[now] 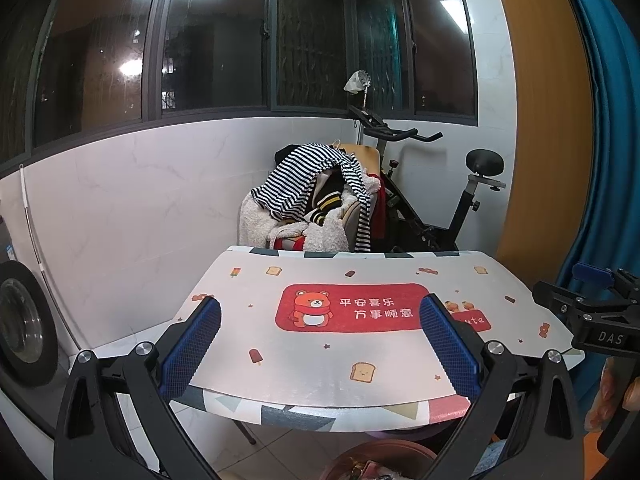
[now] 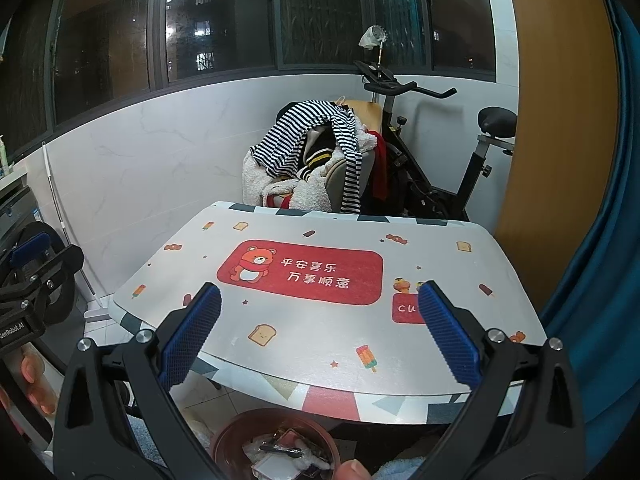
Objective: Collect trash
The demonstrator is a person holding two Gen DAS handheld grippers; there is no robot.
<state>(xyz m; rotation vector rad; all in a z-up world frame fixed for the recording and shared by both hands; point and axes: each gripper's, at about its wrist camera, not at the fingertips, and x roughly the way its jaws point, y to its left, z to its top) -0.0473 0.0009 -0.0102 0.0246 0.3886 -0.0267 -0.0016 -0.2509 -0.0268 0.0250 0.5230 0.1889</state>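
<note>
Trash (image 2: 286,450) lies heaped in a reddish-brown bowl (image 2: 228,434) on the floor below the table's near edge. The table (image 2: 320,340), under its bear-print mat (image 2: 304,272), carries no litter, so collecting looks finished. Both the left gripper (image 1: 320,344) and right gripper (image 2: 320,340) hover over the table, jaws wide apart, holding nothing. Behind the table stand a clothes-piled chair (image 2: 312,160) and an exercise bike (image 2: 440,152) beneath dark windows (image 2: 216,20).

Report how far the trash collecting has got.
Looks nearly done: the patterned mat on the small table shows no loose trash, and the reddish-brown bin below holds wrappers and scraps. Left gripper and right gripper are open, holding nothing. Nothing visibly left.
</note>
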